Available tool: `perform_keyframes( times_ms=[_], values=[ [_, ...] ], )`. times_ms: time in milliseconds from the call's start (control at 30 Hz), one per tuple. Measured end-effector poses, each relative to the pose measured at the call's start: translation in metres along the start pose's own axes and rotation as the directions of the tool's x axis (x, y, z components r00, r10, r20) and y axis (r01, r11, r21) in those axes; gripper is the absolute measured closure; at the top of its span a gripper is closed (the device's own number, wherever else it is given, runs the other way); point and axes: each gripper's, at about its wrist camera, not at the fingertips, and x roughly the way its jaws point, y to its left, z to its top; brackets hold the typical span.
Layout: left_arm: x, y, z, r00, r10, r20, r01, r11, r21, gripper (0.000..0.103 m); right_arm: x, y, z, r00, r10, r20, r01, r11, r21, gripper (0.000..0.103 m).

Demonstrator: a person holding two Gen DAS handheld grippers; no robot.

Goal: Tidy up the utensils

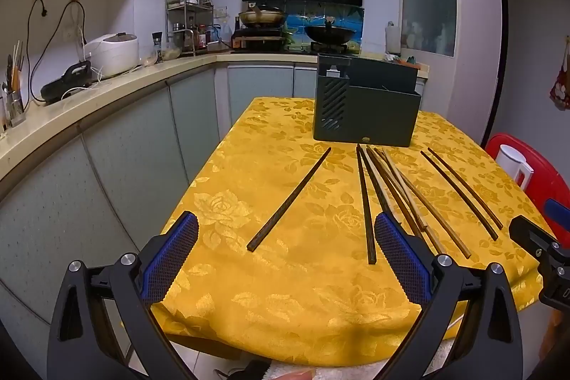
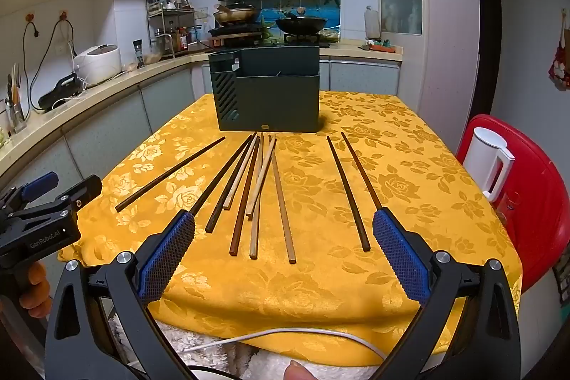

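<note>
With both sets of fingers (image 1: 286,259) (image 2: 284,255) spread wide and empty, you face chopsticks (image 2: 249,194) lying before the holder (image 2: 265,88), first pickup pending.

Ahead of both open jaws, golden-yellow tablecloth (image 2: 356,173) with woven rose pattern. Beyond, dark green utensil holder (image 2: 278,102), diagonal slots on its left end. Between them, dark brown chopsticks (image 2: 171,173) and pale wooden ones (image 2: 281,198). Blue gridded pads (image 2: 167,255) on black frames. Right of the jaws, red chair (image 2: 534,202).
</note>
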Motion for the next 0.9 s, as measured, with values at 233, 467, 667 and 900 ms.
perform_keyframes(
  times_ms=[233, 467, 667, 900],
  values=[
    [-0.001, -0.0001, 0.0005, 1.0, -0.001, -0.003, 0.001, 1.0, 0.001, 0.007, -0.0015, 0.0031, 0.0004, 1.0, 0.0, 0.003, 0.0, 1.0, 0.0, 0.005],
    [-0.001, -0.0014, 0.0008, 1.0, -0.002, 0.0, 0.002, 1.0, 0.004, 0.007, -0.0049, -0.0023, 0.001, 1.0, 0.002, 0.013, -0.002, 1.0, 0.004, 0.005],
    [-0.0025, -0.0034, 0.0022, 1.0, -0.004, 0.004, 0.004, 1.0, 0.004, 0.007, -0.0051, -0.0025, 0.0023, 1.0, 0.002, 0.015, -0.002, 1.0, 0.004, 0.005],
    [-0.0054, -0.0047, 0.0042, 1.0, -0.009, 0.008, 0.008, 1.0, 0.006, 0.007, -0.0056, -0.0027, 0.0024, 1.0, 0.002, 0.017, -0.002, 1.0, 0.003, 0.005]
  ],
)
